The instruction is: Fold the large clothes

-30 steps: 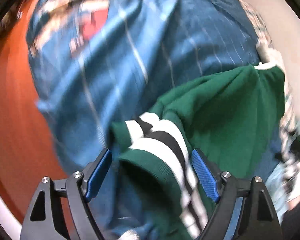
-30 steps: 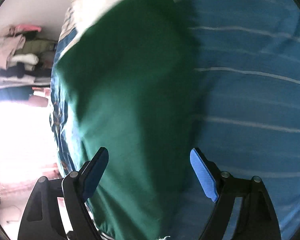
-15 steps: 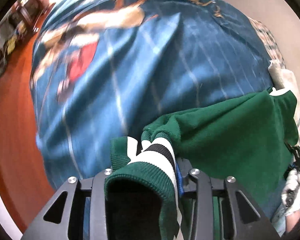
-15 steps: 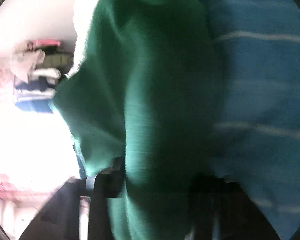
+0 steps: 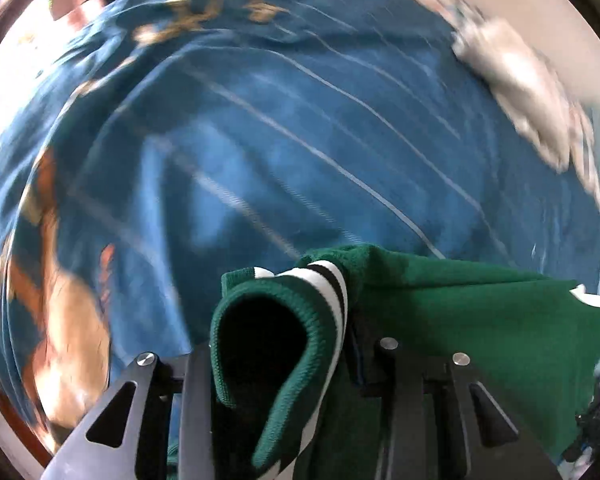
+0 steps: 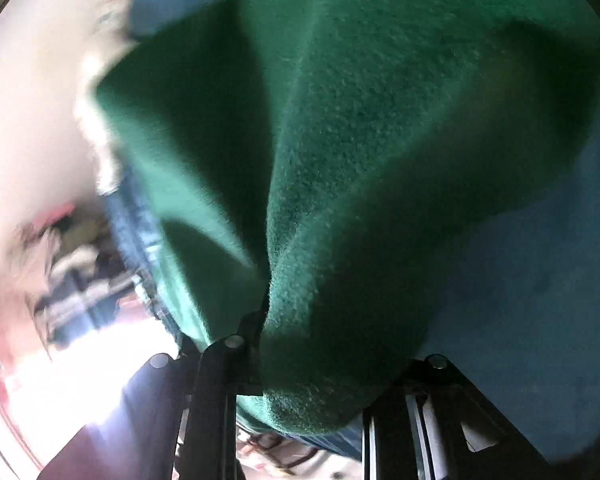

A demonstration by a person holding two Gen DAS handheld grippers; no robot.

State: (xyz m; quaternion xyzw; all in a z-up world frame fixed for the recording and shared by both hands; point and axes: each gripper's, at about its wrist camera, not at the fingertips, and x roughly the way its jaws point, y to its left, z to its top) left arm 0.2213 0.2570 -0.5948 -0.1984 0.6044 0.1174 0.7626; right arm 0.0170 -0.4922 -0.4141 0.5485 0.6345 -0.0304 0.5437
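Observation:
A dark green sweater with a black-and-white striped cuff hangs over the blue striped bedspread. My left gripper is shut on the cuff end, whose ribbed opening bulges over the jaws. In the right wrist view the same green sweater fills most of the frame. My right gripper is shut on a bunched fold of it, and the fabric drapes up and away from the jaws, lifted off the bed.
The bedspread has an orange and cream print at the left. A pale crumpled cloth lies at the bed's far right edge. A bright window and stacked clothes show at the left of the right wrist view.
Both grippers have closed on the sweater, the left on the striped cuff and the right on the body. Both have since lifted and carried it across the bed.

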